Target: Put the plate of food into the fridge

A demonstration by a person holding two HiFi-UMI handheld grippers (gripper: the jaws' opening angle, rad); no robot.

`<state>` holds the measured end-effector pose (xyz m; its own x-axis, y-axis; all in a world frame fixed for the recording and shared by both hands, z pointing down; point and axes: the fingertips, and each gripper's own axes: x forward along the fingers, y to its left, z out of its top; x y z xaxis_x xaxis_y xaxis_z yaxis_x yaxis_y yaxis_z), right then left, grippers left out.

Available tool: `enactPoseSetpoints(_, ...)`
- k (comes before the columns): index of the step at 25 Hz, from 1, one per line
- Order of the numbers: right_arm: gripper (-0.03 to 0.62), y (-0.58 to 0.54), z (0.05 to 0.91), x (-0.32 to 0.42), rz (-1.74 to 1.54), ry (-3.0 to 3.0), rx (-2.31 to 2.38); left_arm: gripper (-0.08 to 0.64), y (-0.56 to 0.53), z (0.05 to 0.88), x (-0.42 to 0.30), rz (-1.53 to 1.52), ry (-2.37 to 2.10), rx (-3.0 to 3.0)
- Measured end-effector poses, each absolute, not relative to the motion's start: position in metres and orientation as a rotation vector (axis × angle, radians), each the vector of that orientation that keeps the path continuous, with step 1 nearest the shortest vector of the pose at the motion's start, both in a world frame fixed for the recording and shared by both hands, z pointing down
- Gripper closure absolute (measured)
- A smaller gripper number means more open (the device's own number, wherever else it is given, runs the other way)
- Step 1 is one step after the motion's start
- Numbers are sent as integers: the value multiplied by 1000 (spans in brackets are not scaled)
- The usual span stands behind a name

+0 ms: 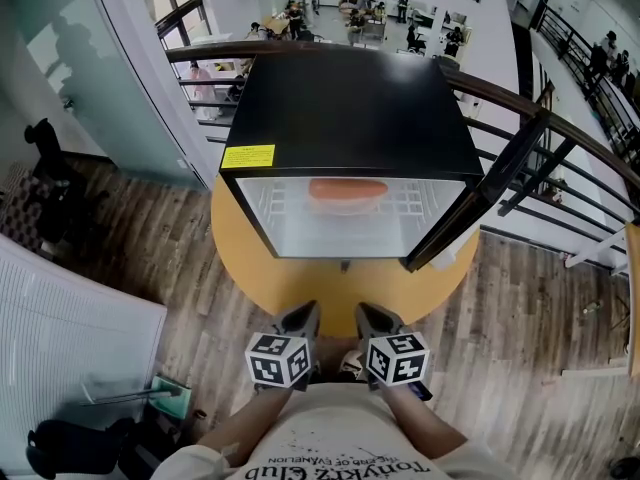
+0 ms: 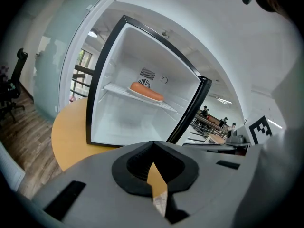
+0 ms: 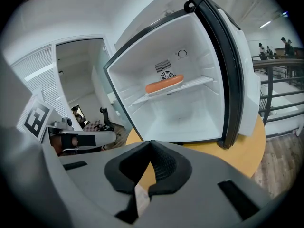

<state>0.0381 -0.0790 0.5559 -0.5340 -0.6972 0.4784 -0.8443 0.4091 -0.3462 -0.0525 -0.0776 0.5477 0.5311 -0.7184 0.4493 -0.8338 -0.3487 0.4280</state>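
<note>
The black mini fridge (image 1: 350, 108) stands on a round yellow table (image 1: 300, 278) with its door (image 1: 470, 218) swung open to the right. The orange plate of food (image 1: 347, 190) lies on the wire shelf inside; it also shows as the plate (image 2: 146, 91) in the left gripper view and the plate (image 3: 164, 84) in the right gripper view. Both grippers hang close to the person's body, in front of the table and well short of the fridge. My left gripper (image 1: 300, 318) is shut and holds nothing. My right gripper (image 1: 372, 318) is likewise shut and holds nothing.
A dark handrail (image 1: 560, 133) curves behind and to the right of the fridge, over a drop to a lower floor. A glass wall (image 1: 110, 78) stands at the left. A white slatted panel (image 1: 70, 328) and a black office chair (image 1: 45, 158) sit on the wooden floor at the left.
</note>
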Motion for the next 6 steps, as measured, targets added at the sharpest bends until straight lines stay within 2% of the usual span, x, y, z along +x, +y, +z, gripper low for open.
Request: enactPoseSetpoints(6, 566, -79, 558, 38, 814, -2406, 1352, 535, -78, 551, -52, 237, -1245, 2145)
